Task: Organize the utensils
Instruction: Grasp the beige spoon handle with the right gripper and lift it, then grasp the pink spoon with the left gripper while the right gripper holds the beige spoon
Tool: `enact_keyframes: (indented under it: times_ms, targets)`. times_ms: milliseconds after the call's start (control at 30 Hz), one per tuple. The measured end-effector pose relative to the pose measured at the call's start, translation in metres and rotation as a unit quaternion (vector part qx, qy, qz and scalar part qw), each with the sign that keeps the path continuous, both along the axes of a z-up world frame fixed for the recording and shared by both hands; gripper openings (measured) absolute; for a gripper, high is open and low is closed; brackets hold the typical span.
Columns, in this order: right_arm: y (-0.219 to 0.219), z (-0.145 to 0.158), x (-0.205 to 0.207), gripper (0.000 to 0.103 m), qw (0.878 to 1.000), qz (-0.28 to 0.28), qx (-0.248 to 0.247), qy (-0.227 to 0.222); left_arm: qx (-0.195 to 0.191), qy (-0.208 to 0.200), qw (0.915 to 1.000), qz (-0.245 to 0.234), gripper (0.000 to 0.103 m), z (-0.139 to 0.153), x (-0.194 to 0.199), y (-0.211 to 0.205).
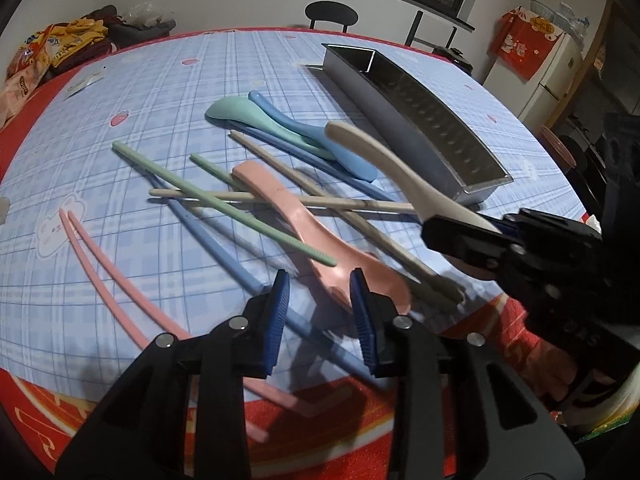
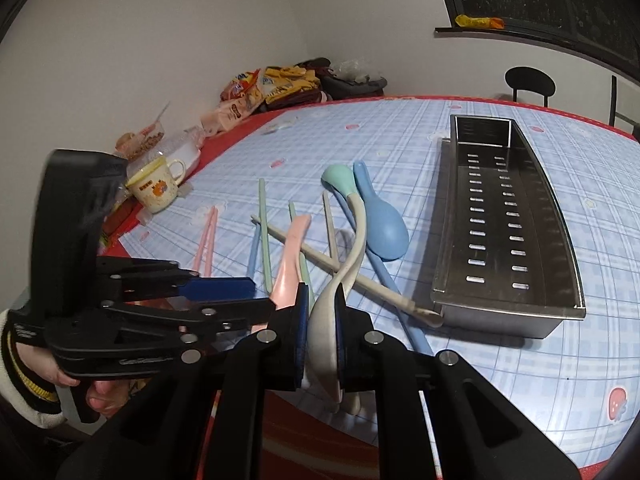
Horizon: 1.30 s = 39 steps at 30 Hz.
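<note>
Beige spoon up off the table, tilted, bowl clamped between blue pads, handle out toward the steel tray, which sits empty, slots along its floor. Pink spoon lies flat with a green chopstick across it. Mint spoon and blue spoon nestle together. Pink chopsticks paired at the side. Blue and beige sticks criss-cross underneath

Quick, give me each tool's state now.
Left tool: open, empty, over the pink spoon.
Right tool: shut on the beige spoon, lifted off the table.
</note>
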State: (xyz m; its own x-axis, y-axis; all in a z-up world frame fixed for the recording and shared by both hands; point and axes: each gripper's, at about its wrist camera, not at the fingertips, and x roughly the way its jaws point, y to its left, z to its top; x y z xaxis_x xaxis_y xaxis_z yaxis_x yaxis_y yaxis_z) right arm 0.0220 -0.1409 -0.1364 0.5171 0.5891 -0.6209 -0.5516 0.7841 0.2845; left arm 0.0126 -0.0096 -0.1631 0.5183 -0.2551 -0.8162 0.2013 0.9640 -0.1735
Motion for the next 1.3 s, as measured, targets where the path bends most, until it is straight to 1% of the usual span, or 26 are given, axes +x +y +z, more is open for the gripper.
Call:
enact_keyframes:
  times_ms: [100,233,533,633,700,733,767,867,900,967,1033,1133,1233,1300]
  targets:
    - [-0.001,-0.002,0.0,0.012,1.0,0.0,0.004,0.001,0.011,0.005,0.9999,-0.001,0.033,-0.004,0.007,-0.004]
    - [-0.001,-0.002,-0.001,0.012,1.0,-0.002,0.005,-0.002,0.025,-0.001,0.9997,-0.005,0.033,-0.005,0.014,-0.009]
    - [-0.005,-0.004,-0.002,0.012,1.0,-0.006,0.01,-0.001,0.024,-0.01,0.9996,-0.01,0.035,-0.006,0.032,-0.012]
    - [-0.004,-0.004,-0.001,0.012,1.0,-0.007,0.011,0.002,0.03,-0.014,0.9994,-0.009,0.034,-0.006,0.033,-0.014]
    - [-0.005,-0.005,0.0,0.012,1.0,-0.008,0.011,0.003,0.042,-0.017,0.9989,-0.013,0.032,-0.006,0.031,-0.019]
    - [-0.005,-0.005,0.001,0.012,1.0,-0.008,0.011,0.004,0.043,-0.018,0.9988,-0.017,0.027,-0.006,0.029,-0.021]
    - [-0.004,-0.005,0.001,0.012,1.0,-0.008,0.011,0.005,0.041,-0.016,0.9988,-0.022,0.024,-0.006,0.028,-0.022]
    - [-0.004,-0.006,0.003,0.012,1.0,-0.009,0.012,0.009,0.034,-0.016,0.9988,-0.03,0.017,-0.006,0.022,-0.019]
    - [-0.004,-0.006,0.003,0.012,1.0,-0.009,0.012,0.009,0.03,-0.016,0.9989,-0.031,0.016,-0.006,0.021,-0.018]
    - [-0.005,-0.006,0.004,0.012,1.0,-0.009,0.012,0.01,0.03,-0.019,0.9989,-0.032,0.011,-0.004,0.017,-0.014]
    - [-0.005,-0.007,0.004,0.012,1.0,-0.009,0.013,0.012,0.044,-0.023,0.9981,-0.037,0.009,-0.001,0.012,-0.012]
    - [-0.004,-0.007,0.004,0.012,1.0,-0.008,0.012,0.013,0.067,-0.023,0.9962,-0.051,0.009,0.001,0.005,-0.014]
    - [-0.003,-0.008,0.006,0.012,1.0,-0.008,0.012,0.014,0.07,-0.02,0.9958,-0.056,0.009,0.0,0.004,-0.015]
    - [-0.003,-0.008,0.006,0.012,1.0,-0.009,0.011,0.015,0.064,-0.016,0.9959,-0.062,0.01,-0.001,0.004,-0.018]
